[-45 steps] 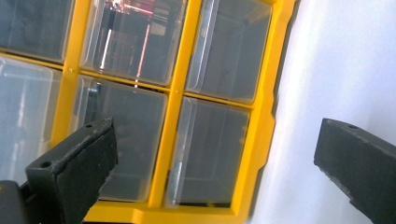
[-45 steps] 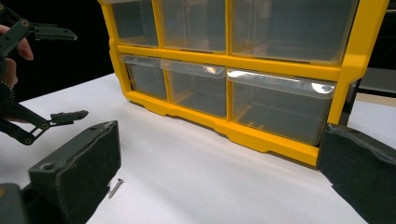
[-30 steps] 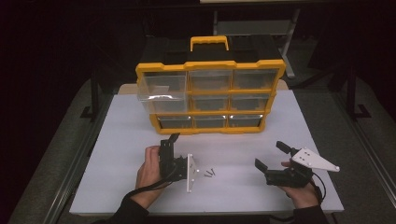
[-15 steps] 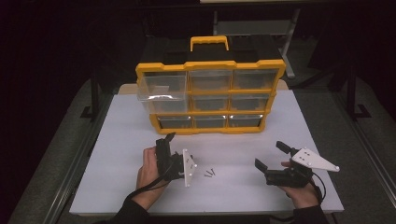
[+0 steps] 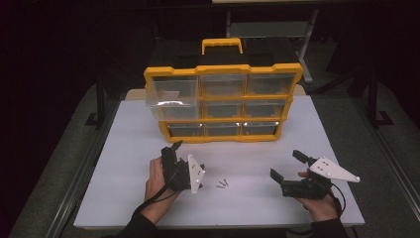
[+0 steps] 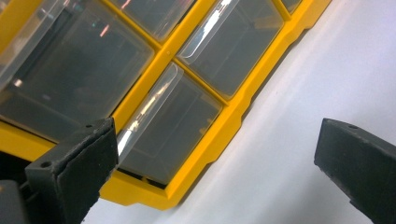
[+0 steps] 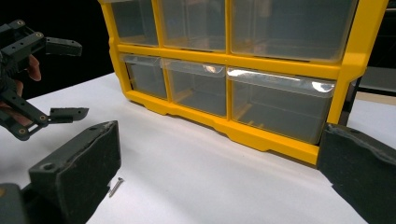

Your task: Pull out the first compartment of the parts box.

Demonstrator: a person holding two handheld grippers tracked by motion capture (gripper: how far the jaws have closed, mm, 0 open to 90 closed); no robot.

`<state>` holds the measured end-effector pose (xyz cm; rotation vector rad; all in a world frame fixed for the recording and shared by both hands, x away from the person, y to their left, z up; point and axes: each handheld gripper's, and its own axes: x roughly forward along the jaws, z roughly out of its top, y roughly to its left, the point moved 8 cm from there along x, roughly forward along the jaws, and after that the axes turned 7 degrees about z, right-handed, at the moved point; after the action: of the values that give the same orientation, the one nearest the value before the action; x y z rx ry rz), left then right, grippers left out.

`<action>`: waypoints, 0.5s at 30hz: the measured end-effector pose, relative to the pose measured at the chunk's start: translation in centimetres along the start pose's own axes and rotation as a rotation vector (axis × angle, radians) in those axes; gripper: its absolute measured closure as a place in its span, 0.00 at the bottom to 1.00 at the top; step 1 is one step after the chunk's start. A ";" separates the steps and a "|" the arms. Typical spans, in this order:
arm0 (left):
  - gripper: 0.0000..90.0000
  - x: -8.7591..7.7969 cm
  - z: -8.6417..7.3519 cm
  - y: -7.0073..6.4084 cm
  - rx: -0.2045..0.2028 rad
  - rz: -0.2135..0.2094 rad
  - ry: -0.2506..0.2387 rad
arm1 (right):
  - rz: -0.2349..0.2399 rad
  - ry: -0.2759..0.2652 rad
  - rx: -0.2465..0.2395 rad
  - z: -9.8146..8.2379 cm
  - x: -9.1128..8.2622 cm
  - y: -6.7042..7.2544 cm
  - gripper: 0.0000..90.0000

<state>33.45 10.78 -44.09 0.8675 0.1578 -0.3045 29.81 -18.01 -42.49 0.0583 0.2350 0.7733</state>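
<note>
Two small screws (image 5: 222, 184) lie loose on the white table (image 5: 124, 198), between both grippers, at six o'clock from the yellow drawer organizer (image 5: 224, 101). The left gripper (image 5: 174, 153) and right gripper (image 5: 286, 165) are held agape, empty. Pickup appears pending; a jaw-centred descent over one screw is called for.

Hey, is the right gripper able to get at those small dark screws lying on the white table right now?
Probably yes. The right gripper is open, and the small dark screws lie on bare white table between it and the left gripper, with nothing between.
</note>
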 end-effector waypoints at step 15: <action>0.00 0.1 -0.3 0.5 -0.196 -0.056 0.007 | 0.002 0.004 0.003 0.0 0.0 0.0 0.00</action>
<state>33.69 11.32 -43.96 0.6711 0.2156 -0.3326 29.79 -17.95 -42.54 0.0599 0.2396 0.7751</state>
